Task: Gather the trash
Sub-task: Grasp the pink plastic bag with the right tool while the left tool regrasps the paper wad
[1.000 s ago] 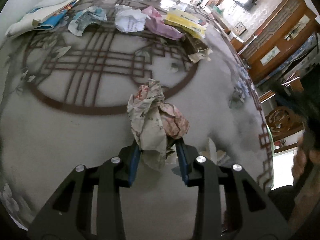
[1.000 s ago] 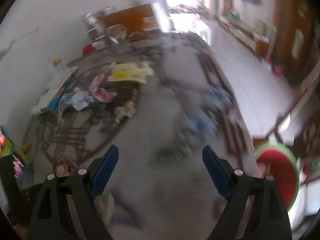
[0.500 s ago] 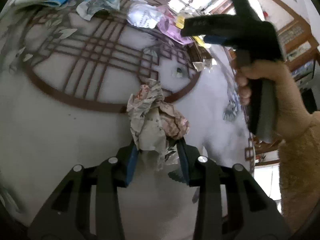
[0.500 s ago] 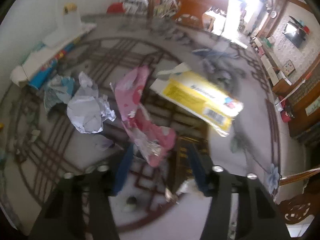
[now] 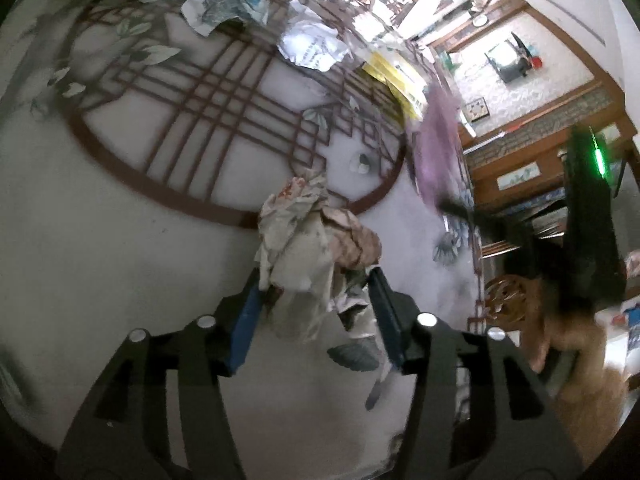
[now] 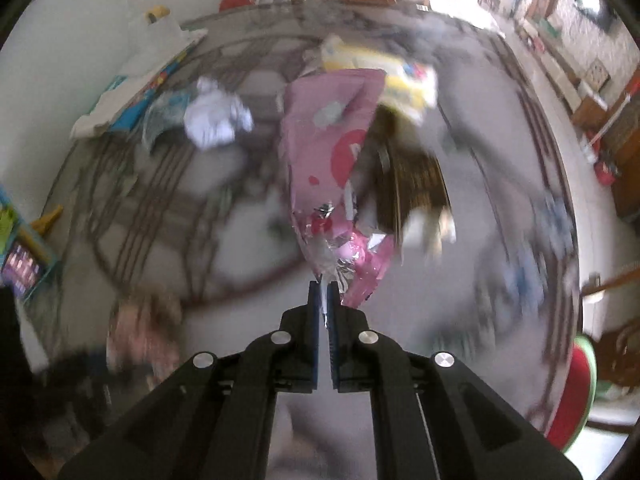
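Note:
My left gripper (image 5: 314,292) is shut on a crumpled beige printed paper wad (image 5: 312,244) and holds it over the patterned table (image 5: 120,240). My right gripper (image 6: 324,300) is shut on a pink foil wrapper (image 6: 332,152) lifted off the table; the wrapper also shows blurred in the left wrist view (image 5: 436,160), hanging from the right gripper at the right. On the table lie a white crumpled paper (image 5: 312,46), a blue-white crumpled wrapper (image 5: 224,8) and a yellow box (image 5: 396,76).
A folded white and blue packet (image 6: 132,92) lies at the table's far left edge. A brown flattened carton (image 6: 416,176) lies behind the pink wrapper. A red bin with a green rim (image 6: 572,392) stands on the floor at the lower right. Wooden cabinets (image 5: 540,152) stand beyond the table.
My right gripper closed on the pink wrapper and lifted it off the table toward me. My left gripper kept its hold on the paper wad and shifted slightly.

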{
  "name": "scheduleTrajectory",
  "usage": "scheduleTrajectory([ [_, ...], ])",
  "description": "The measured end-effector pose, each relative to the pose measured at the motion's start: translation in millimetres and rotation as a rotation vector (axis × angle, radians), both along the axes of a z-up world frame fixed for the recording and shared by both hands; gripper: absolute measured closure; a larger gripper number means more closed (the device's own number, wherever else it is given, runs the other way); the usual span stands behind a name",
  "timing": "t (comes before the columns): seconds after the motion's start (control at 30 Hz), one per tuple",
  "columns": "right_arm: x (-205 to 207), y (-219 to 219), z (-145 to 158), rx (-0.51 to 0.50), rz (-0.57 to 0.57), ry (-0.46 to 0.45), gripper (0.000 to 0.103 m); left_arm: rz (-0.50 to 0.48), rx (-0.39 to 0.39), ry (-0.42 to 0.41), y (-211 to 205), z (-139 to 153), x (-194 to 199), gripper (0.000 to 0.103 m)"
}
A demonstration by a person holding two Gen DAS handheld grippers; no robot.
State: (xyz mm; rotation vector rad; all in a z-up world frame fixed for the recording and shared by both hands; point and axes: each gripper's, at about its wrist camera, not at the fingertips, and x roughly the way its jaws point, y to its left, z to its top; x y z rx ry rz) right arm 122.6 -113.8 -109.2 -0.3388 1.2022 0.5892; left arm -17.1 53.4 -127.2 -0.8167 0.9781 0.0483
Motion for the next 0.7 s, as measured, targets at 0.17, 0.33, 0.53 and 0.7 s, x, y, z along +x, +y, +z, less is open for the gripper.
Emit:
scheduleTrajectory([
  [0.17,-36,-31,-2,-0.001,-0.019,0.068,0.095,0.026,0.006,-0.01,3,5,-5,0.045],
  [0.33,-52,-47,1,0.03,-0.067,0.076,0.047,0.025,0.009,-0.034,1,12,-8,0.037],
  [0.53,-46,-31,12,0.042,-0.057,-0.011,0.042,0.041,0.035,-0.006,0,6,-1,0.034],
  [0.7,-44,-8,-11,-0.055,0.011,-0.055,0.042,0.029,0.058,0.015,0,-1,3,0.035],
])
